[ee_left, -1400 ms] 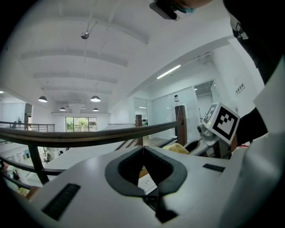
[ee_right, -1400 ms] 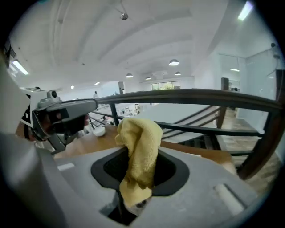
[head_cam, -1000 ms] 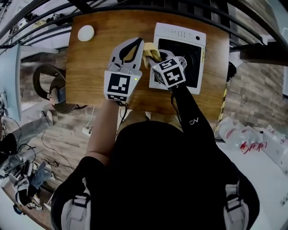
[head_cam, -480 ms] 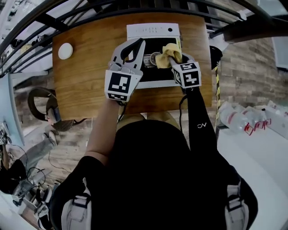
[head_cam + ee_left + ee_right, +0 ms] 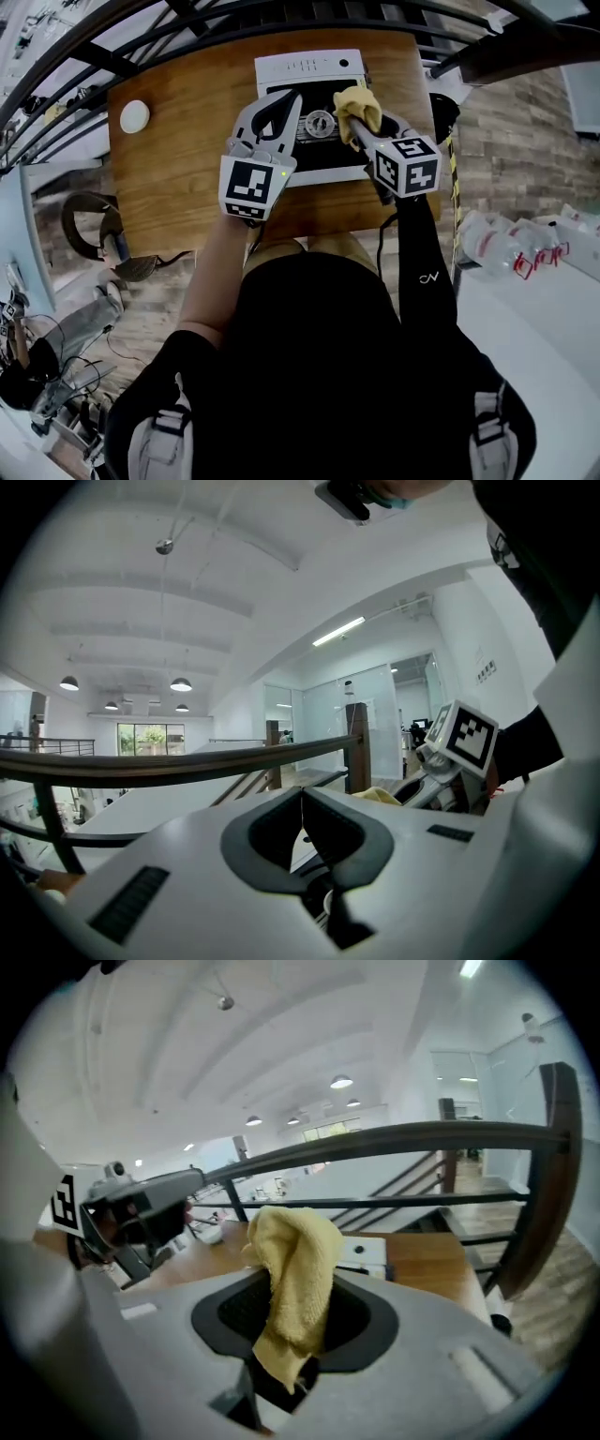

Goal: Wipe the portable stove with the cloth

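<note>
The portable stove (image 5: 281,171), white with a black top and a round burner (image 5: 320,123), stands at the far middle of the wooden table (image 5: 187,141). My right gripper (image 5: 355,120) is shut on the yellow cloth (image 5: 359,100) over the stove's far right part. In the right gripper view the cloth (image 5: 298,1269) hangs bunched between the jaws of my right gripper (image 5: 292,1290), with the stove's white edge (image 5: 367,1253) beyond. My left gripper (image 5: 285,101) is shut with nothing in it, above the stove's left side. In the left gripper view its jaws (image 5: 302,791) meet at the tip.
A small white round object (image 5: 135,116) lies at the table's far left. A dark railing (image 5: 403,1138) runs just past the table's far edge. Stairs and floor lie below on the right. The left gripper (image 5: 141,1206) shows at the left of the right gripper view.
My right gripper has carried the cloth from the stove's left edge across to its far right side. The left gripper now hangs over the stove's left part.
</note>
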The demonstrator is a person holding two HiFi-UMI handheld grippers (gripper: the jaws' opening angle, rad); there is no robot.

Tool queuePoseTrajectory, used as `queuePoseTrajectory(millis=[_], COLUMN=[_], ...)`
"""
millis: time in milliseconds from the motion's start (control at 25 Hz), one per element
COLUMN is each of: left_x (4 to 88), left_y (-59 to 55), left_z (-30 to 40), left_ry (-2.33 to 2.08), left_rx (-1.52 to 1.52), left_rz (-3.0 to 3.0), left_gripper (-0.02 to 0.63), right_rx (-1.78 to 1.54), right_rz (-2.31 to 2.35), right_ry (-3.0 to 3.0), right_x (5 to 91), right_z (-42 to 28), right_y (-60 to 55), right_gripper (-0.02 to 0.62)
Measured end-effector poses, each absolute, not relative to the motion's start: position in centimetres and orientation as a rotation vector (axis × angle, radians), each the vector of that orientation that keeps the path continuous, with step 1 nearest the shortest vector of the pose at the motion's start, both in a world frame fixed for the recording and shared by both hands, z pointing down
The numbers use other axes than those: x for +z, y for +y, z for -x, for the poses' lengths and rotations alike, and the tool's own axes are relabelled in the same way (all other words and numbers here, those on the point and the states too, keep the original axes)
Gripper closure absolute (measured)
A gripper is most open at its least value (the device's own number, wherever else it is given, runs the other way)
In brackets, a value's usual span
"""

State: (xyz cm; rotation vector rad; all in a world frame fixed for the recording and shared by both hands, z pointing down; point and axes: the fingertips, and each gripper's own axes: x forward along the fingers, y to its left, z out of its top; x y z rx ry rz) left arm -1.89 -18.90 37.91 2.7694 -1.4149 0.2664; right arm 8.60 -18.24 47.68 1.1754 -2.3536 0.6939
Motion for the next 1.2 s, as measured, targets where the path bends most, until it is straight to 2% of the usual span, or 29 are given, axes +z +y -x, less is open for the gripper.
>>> queuePoseTrajectory(millis=[160,320,520,760,1200], left_x=[37.9,38.3,39.2,39.9,38.5], left_y=[-17.7,-16.2,-14.8,-14.7,-16.6], left_z=[5.4,8.6,11.5,9.3,0.4], left_ry=[-1.541,-1.642,-1.704,-1.638,-1.443], left_rx=[0.307,0.341,0.354,0.338,0.251], left_rz=[-2.701,-2.632,-2.563,-2.605,-2.735], left_gripper=[0.597,0.597,0.597,0.597,0.597], right_rx=[0.672,0.671,0.581,0.489,0.615], right_rz=[-0.882,-0.645,-0.573,-0.734,-1.204], right_ry=[-2.489,-2.494,-2.397,-2.349,-2.058], right_x=[46.7,49.2,53.4,53.1,54.4], right_z=[0.4,7.2,10.0,3.9,-16.5], right_y=[-15.9,-11.9,-8.9,-9.5,-10.4], right_gripper=[0.466,0.466,0.466,0.466,0.466])
